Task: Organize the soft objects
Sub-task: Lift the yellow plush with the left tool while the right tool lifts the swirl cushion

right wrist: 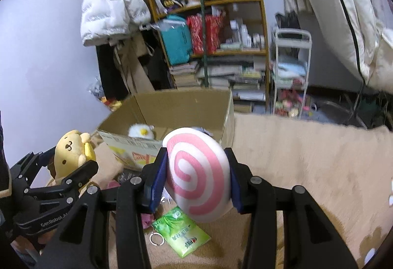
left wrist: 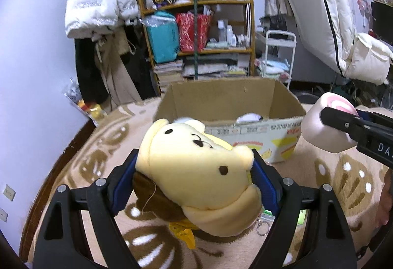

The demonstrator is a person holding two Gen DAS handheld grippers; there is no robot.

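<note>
Left gripper pinching the yellow plush dog, right gripper squeezing the pink-and-white spiral plush cushion, both toys held just short of the open cardboard box.

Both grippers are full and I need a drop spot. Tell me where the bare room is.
Free: the blanket right of the cardboard box, and the box's near-right interior behind the pink swirl cushion. Crowded: the box's left corner holds a white plush; the green packet and key ring lie below the cushion.

Both wrist views face the cardboard box and shelf from close above the blanket.
</note>
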